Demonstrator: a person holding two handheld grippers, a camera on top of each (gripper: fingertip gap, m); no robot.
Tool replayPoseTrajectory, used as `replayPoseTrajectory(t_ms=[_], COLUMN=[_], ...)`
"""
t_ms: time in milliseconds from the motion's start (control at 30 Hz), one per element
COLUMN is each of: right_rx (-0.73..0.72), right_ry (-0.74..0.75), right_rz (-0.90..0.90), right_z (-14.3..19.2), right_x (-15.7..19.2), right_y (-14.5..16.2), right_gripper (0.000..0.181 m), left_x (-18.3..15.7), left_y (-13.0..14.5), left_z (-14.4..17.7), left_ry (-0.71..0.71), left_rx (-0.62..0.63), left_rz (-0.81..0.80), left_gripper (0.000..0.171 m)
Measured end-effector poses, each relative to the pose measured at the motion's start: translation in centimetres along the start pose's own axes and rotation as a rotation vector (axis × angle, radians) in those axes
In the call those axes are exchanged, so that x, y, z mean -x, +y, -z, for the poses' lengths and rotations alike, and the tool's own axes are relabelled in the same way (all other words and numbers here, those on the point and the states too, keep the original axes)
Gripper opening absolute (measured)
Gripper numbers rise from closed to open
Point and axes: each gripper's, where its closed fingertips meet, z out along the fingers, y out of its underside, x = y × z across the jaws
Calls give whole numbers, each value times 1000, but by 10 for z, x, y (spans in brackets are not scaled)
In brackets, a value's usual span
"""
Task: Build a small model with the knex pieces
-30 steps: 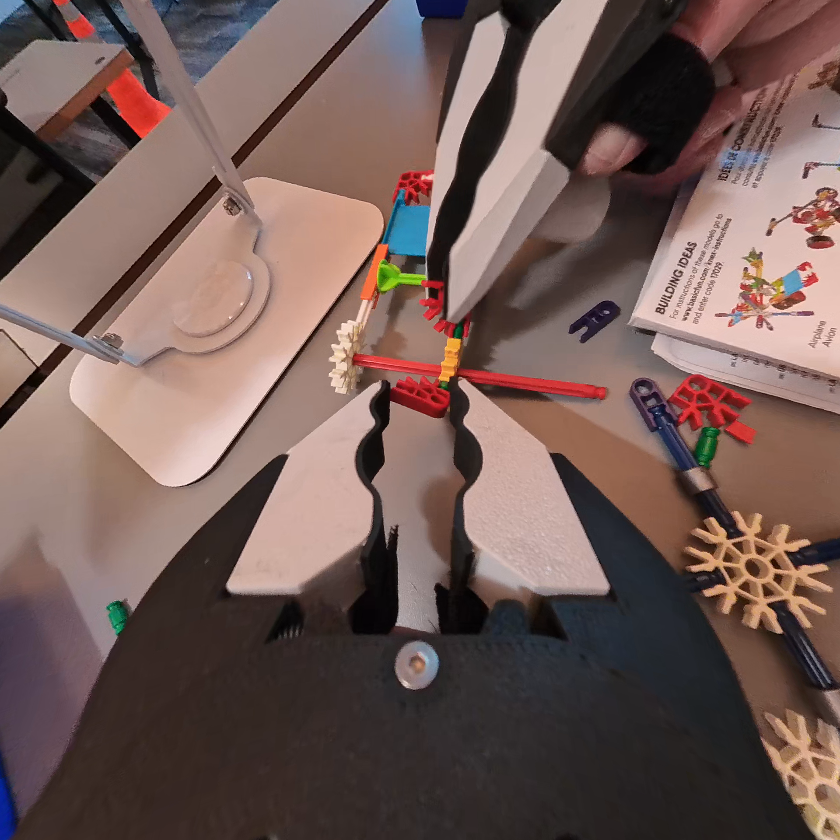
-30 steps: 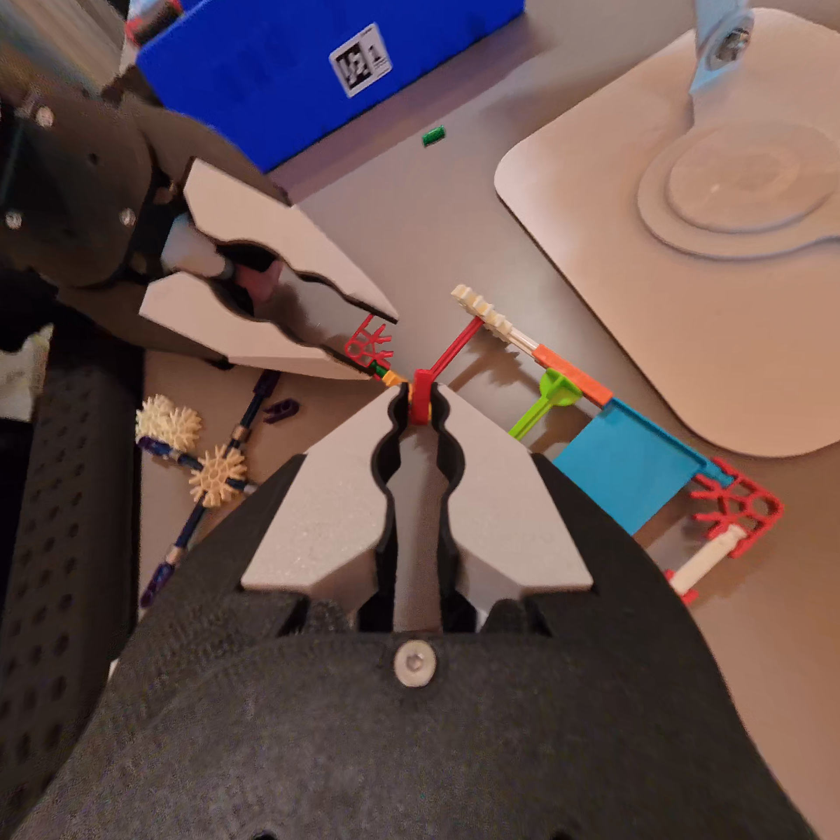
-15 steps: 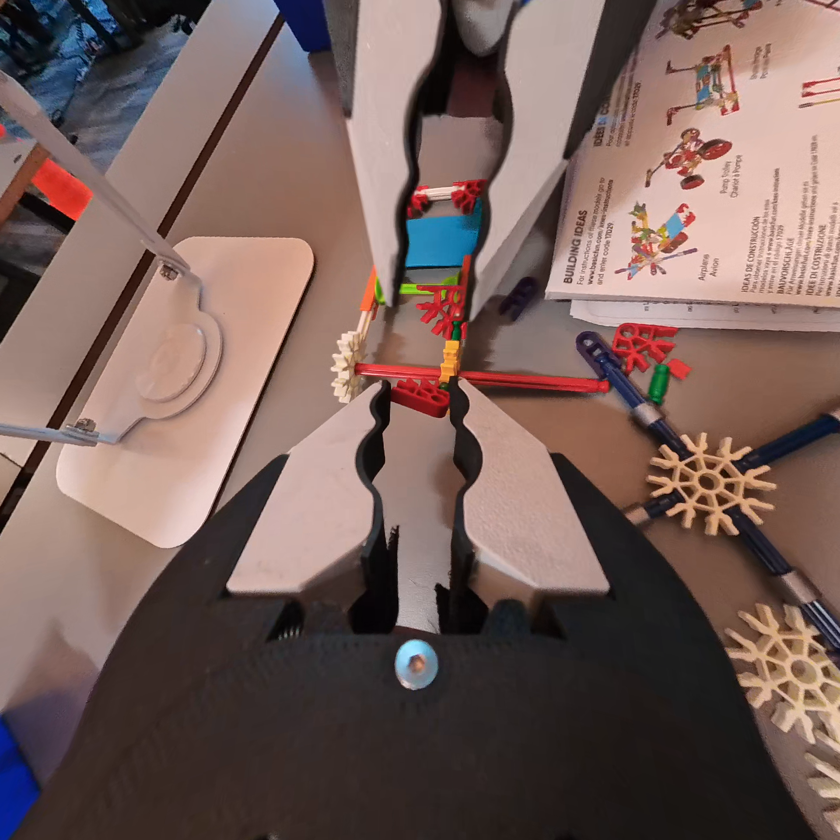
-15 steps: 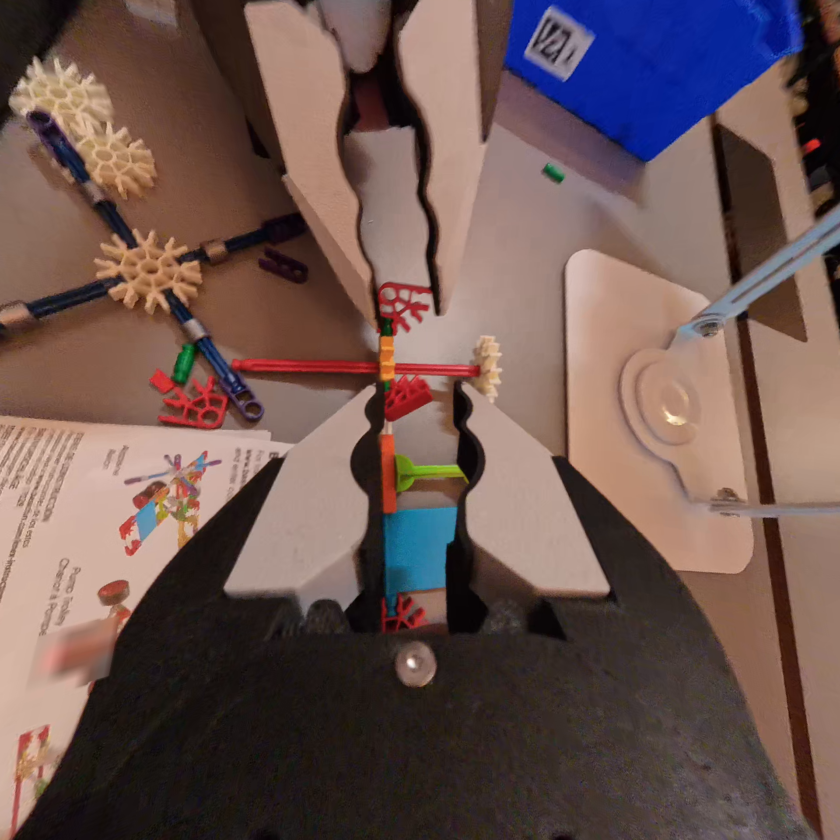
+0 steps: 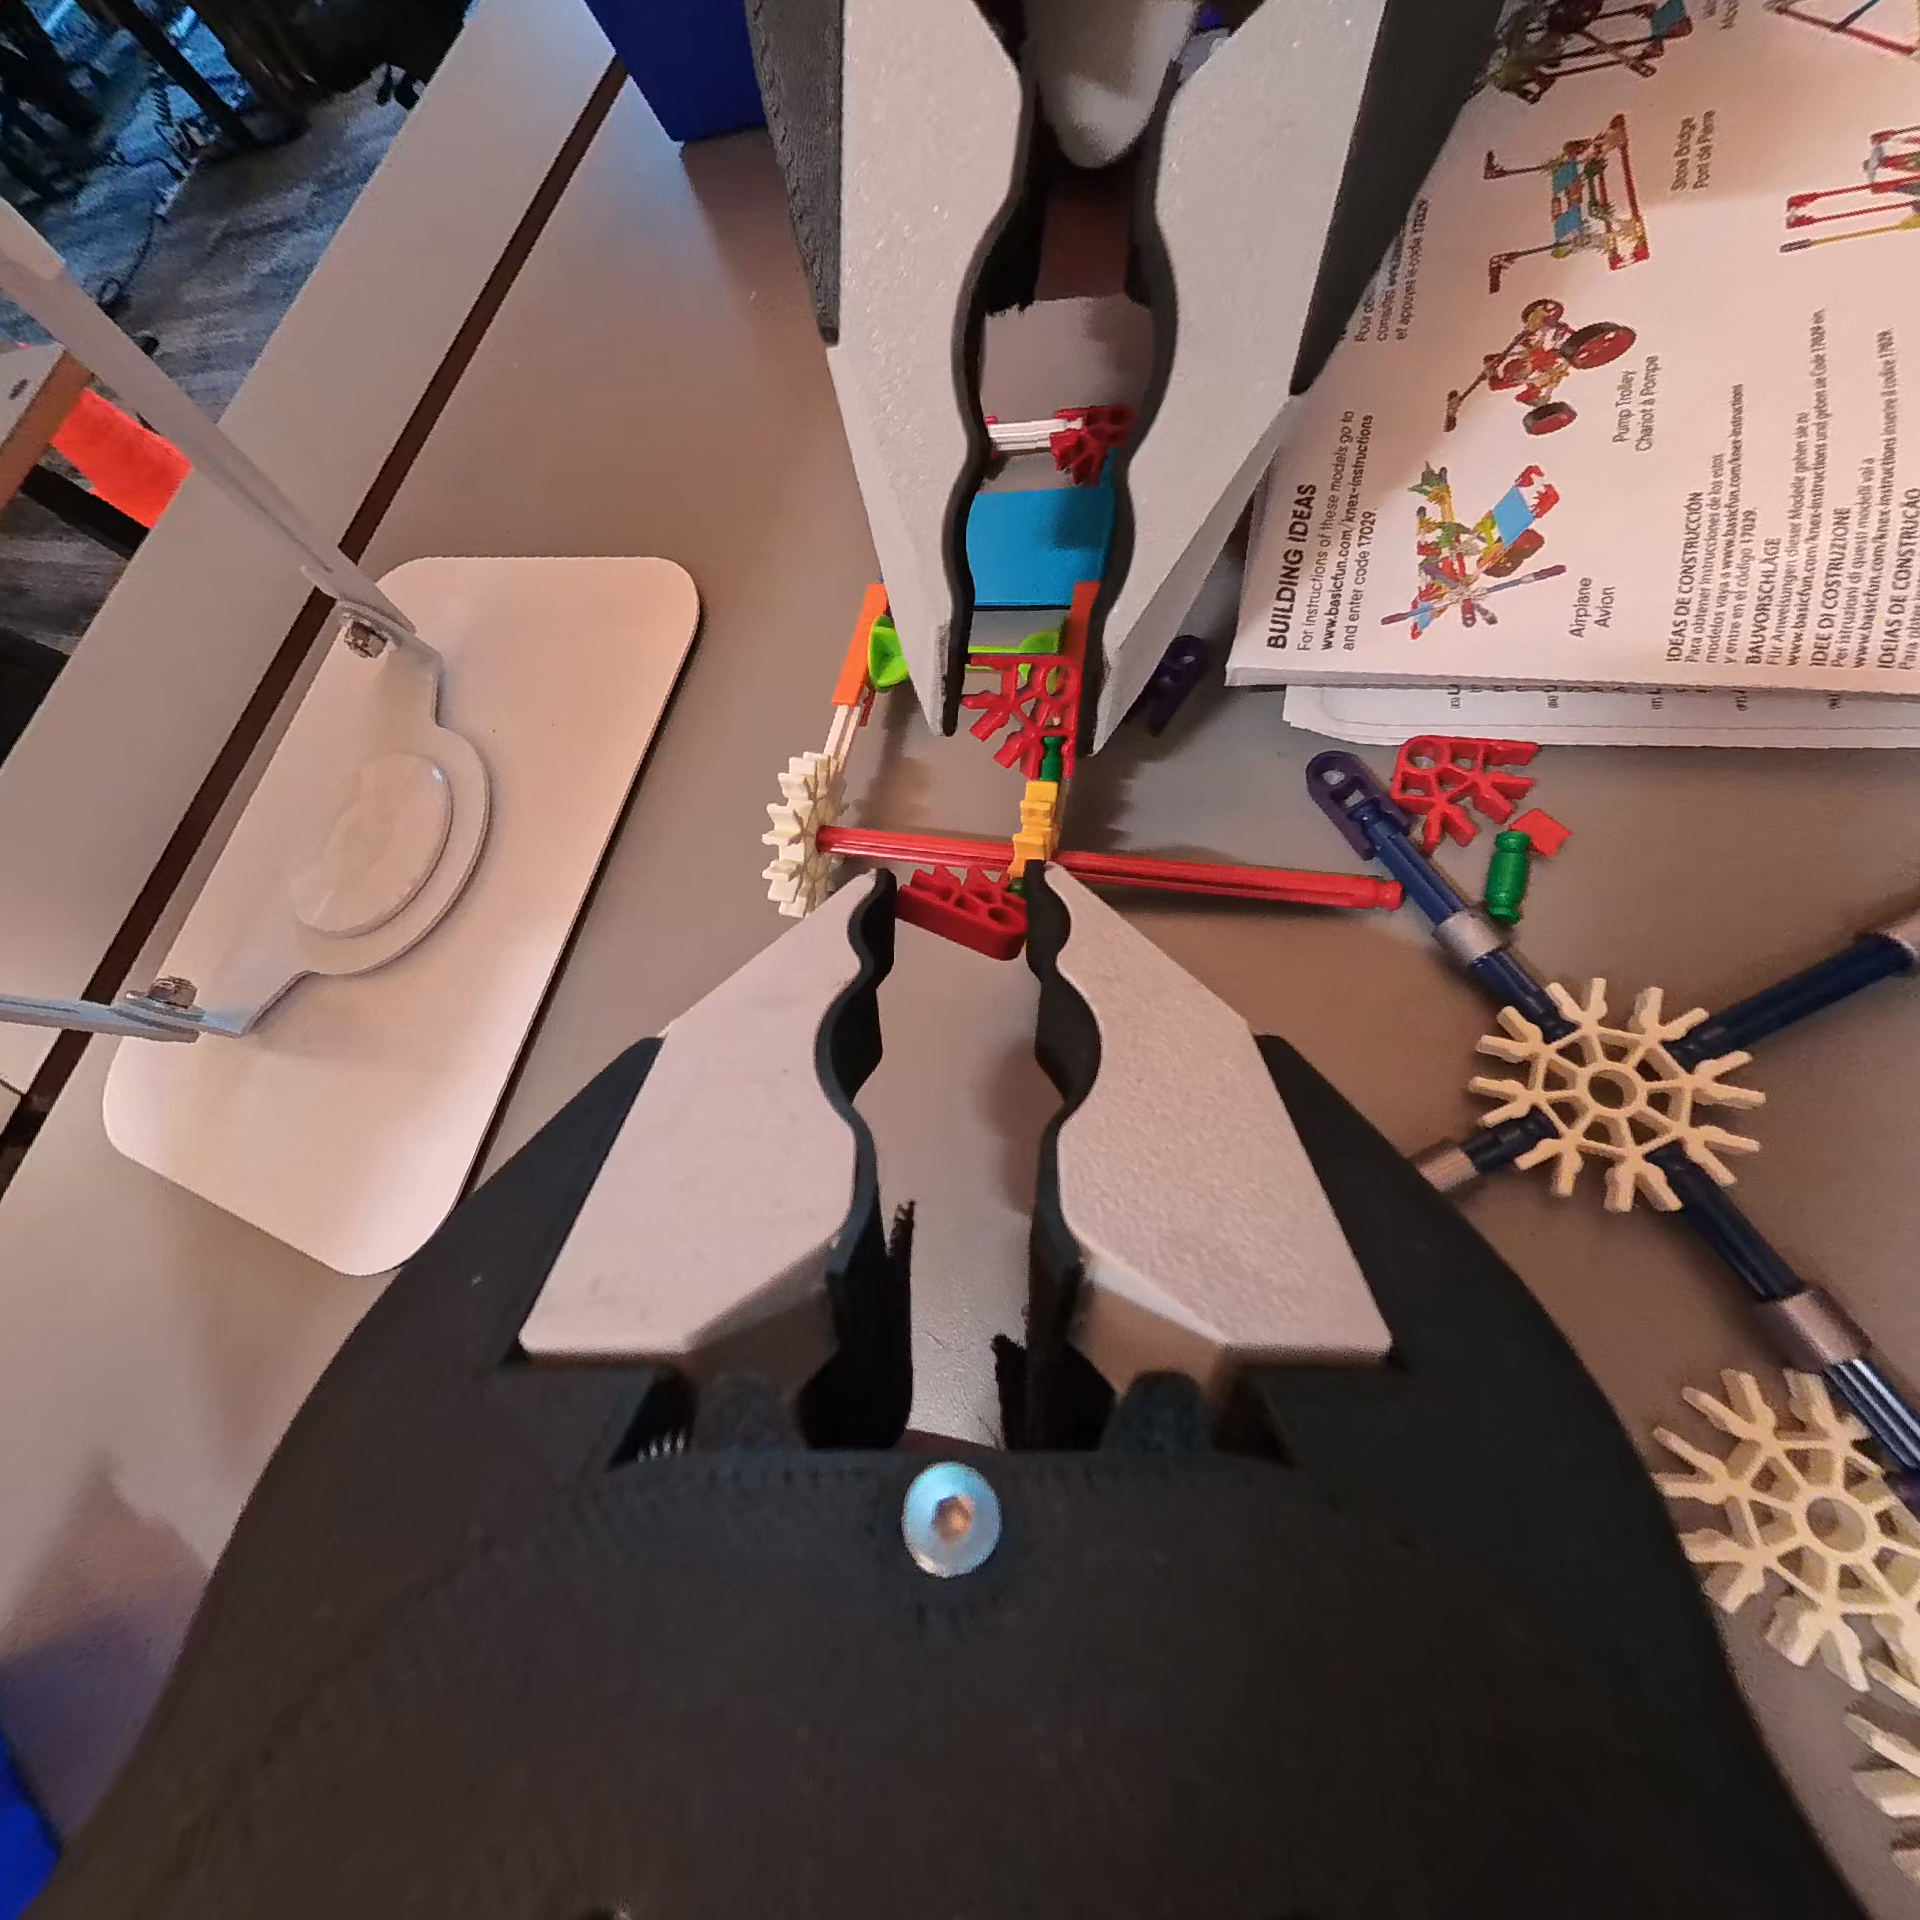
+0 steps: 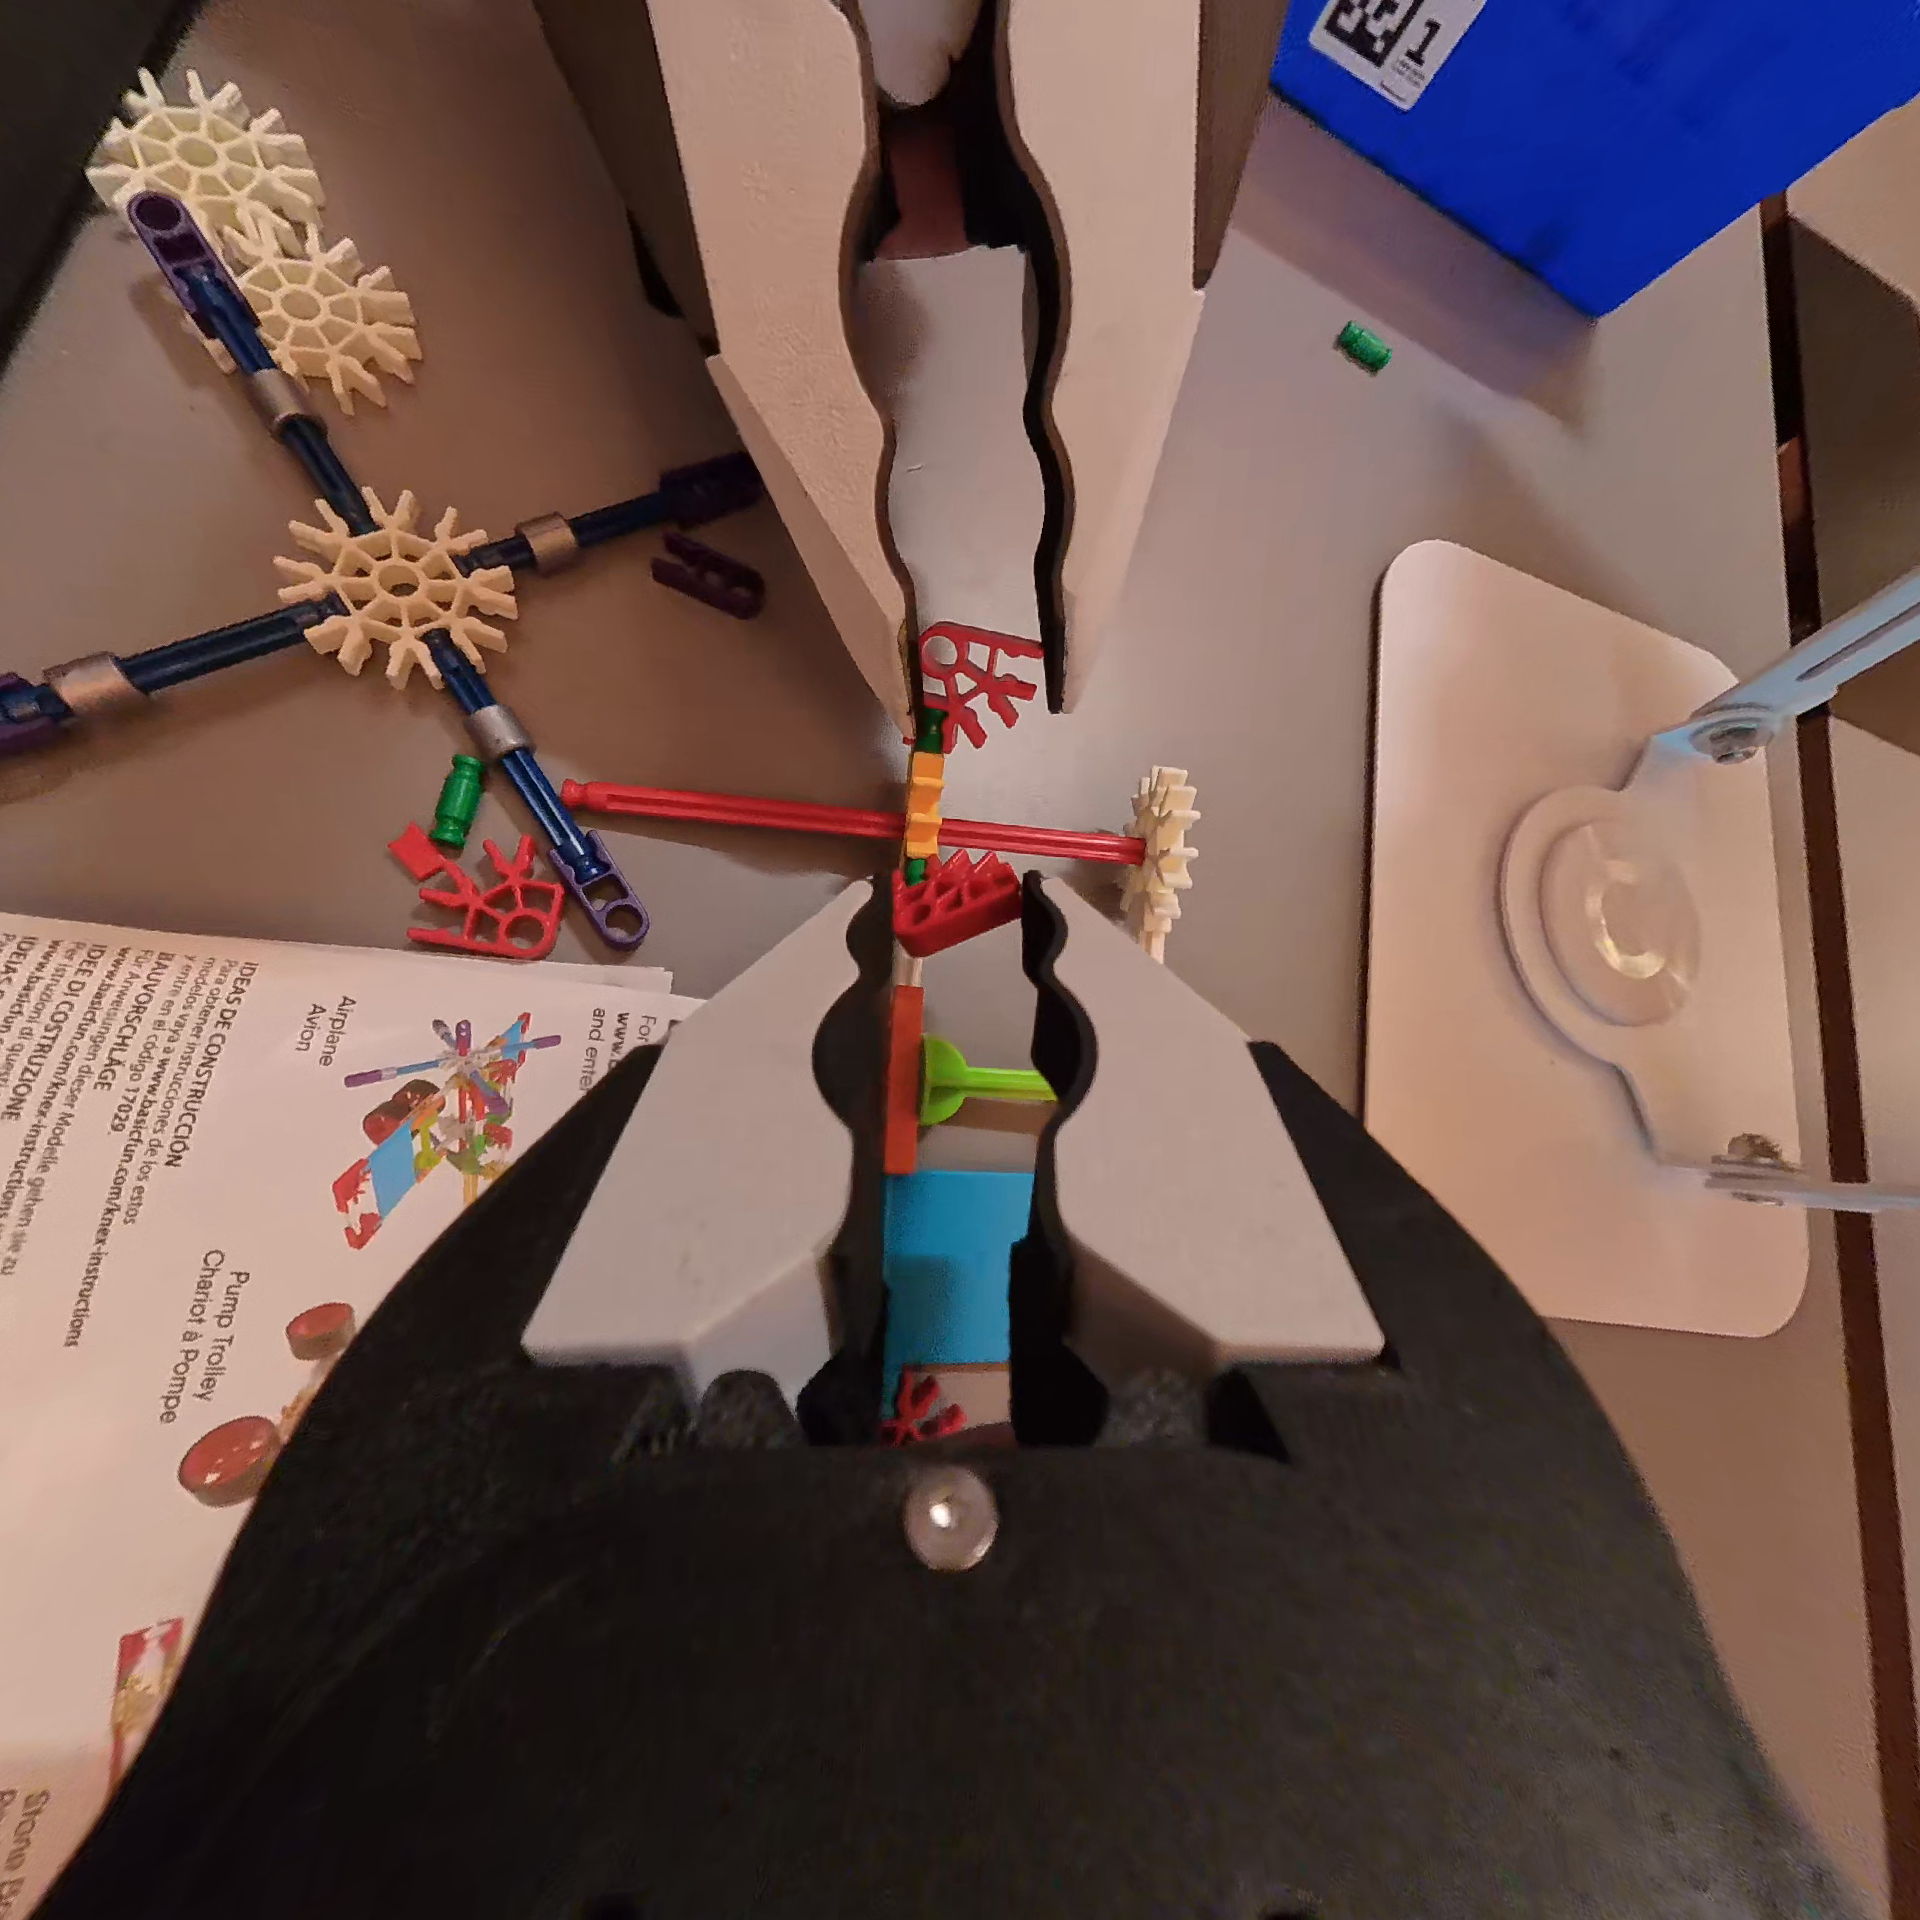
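In the left wrist view, the left gripper (image 5: 961, 894) sits at the centre of the frame with its jaws a little apart, and a red connector (image 5: 961, 909) lies between the tips; whether the fingers press it or only flank it cannot be told. Just above it a long red rod (image 5: 1195, 878) runs across the frame through a yellow connector (image 5: 1037, 821), ending at a cream gear (image 5: 800, 847) on the left. The right gripper (image 5: 1023, 717) reaches down from the top of the frame, jaws apart, its tips on either side of a second red connector (image 5: 1023, 712), with a blue panel (image 5: 1023, 545) visible in the gap. A white base plate (image 5: 343, 1091) lies at the left, an instruction booklet (image 5: 1610, 468) at the upper right, and a cream snowflake wheel (image 5: 1616, 1096) on dark blue rods at the right, all on the grey table (image 5: 727, 364). In the right wrist view, the right gripper (image 6: 951, 894) has its jaws apart around the red connector (image 6: 951, 904) at centre; the blue panel (image 6: 945, 1262), an orange strip (image 6: 904, 1075) and a lime green piece (image 6: 971, 1081) lie in the gap below. The left gripper (image 6: 977, 691) comes from the top, jaws apart about the other red connector (image 6: 971, 675). A blue bin (image 6: 1621, 135) occupies the upper right, a small green piece (image 6: 1363, 346) below it.
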Motion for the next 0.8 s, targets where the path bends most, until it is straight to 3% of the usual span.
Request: replayPoseTrajectory(t_ms=[333,800], right_rx=[29,19], right_ry=[-67,-42], right_rz=[-261,-202], right_z=[-1,-1], right_x=[-1,-1], right_y=[3,1], right_gripper=[22,23], left_x=[1,1], left_y=[0,1], left_z=[0,2], left_ry=[-7,-13], left_rx=[-3,-5], left_rz=[6,-27], left_gripper=[23,24])
